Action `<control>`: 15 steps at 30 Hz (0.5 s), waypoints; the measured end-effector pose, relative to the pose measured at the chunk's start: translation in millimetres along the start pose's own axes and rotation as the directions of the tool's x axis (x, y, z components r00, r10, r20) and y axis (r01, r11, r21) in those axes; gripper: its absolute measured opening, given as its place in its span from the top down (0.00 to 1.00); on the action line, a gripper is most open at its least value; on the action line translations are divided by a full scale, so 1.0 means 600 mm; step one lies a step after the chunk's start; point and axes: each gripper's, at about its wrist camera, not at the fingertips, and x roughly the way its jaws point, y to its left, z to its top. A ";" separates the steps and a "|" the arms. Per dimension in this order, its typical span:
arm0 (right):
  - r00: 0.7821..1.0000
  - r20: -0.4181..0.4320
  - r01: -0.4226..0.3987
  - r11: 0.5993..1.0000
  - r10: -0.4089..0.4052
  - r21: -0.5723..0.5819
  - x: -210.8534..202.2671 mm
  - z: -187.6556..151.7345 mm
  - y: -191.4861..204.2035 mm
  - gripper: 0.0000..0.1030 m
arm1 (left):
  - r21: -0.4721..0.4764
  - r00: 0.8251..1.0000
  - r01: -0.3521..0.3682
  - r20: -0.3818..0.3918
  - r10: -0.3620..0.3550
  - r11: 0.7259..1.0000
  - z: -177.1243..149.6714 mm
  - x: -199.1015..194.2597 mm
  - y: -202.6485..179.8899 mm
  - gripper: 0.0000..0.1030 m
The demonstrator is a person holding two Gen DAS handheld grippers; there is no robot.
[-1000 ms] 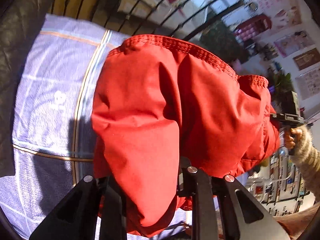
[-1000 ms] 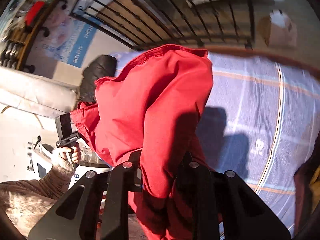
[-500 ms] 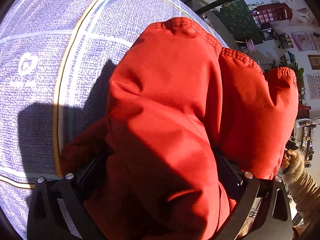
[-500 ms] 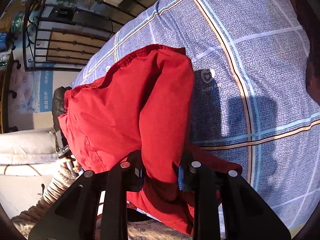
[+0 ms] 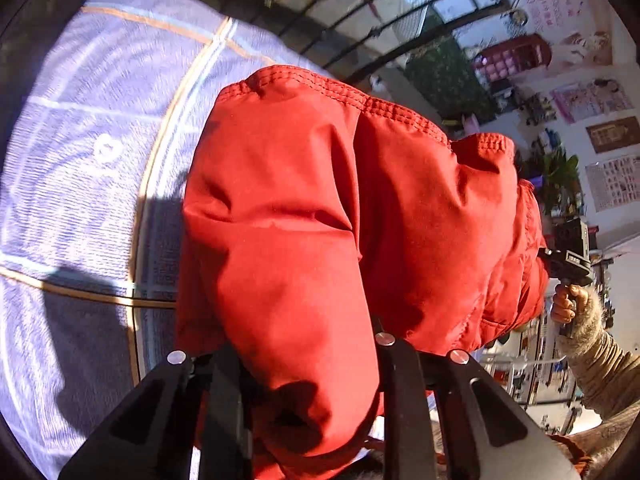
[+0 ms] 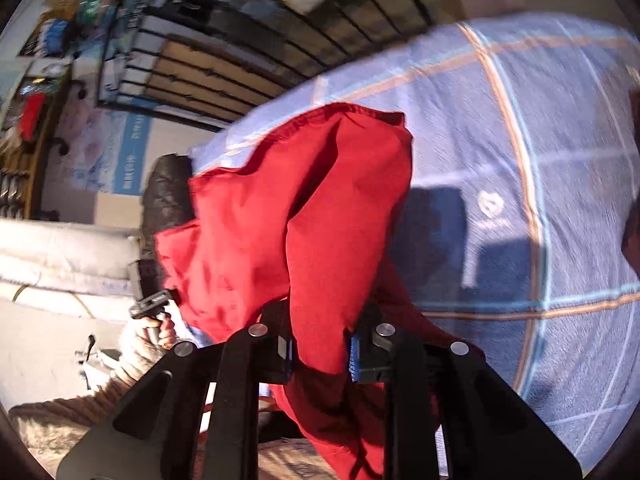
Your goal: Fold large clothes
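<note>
While both the left hand-held gripper (image 5: 308, 364) and the right hand-held gripper (image 6: 320, 350), jaws just closing, pinch the red garment (image 5: 340, 220) above the bed (image 5: 80, 160), laying it flat comes next.

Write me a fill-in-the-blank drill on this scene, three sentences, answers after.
1. Both claws are shut on the ___ garment.
2. The left claw and right claw hold it above a checked ___ bedsheet.
3. Behind the bed stands a black metal ___.

Answers: red; blue; railing
</note>
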 end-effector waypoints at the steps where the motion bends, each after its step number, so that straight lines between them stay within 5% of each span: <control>1: 1.000 0.004 -0.023 0.998 0.023 -0.062 -0.014 0.011 0.049 0.82 | -0.001 0.999 0.014 0.037 -0.013 1.000 -0.004 -0.028 -0.013 0.82; 5: 0.998 -0.032 -0.068 0.953 0.061 -0.296 -0.043 0.048 0.234 0.83 | 0.018 0.981 0.022 0.191 -0.025 1.000 -0.031 -0.159 -0.056 0.83; 8: 0.991 -0.088 -0.129 0.879 0.100 -0.459 -0.052 0.076 0.398 0.84 | 0.012 0.938 0.027 0.346 -0.029 1.000 -0.056 -0.292 -0.085 0.83; 12: 0.969 -0.194 -0.243 0.704 0.150 -0.667 -0.035 0.113 0.632 0.84 | -0.026 0.833 -0.076 0.547 0.078 0.997 -0.117 -0.502 -0.092 0.83; 15: 0.956 -0.265 -0.291 0.535 0.126 -0.793 0.033 0.144 0.809 0.84 | -0.130 0.724 -0.201 0.648 0.237 0.971 -0.178 -0.619 -0.085 0.83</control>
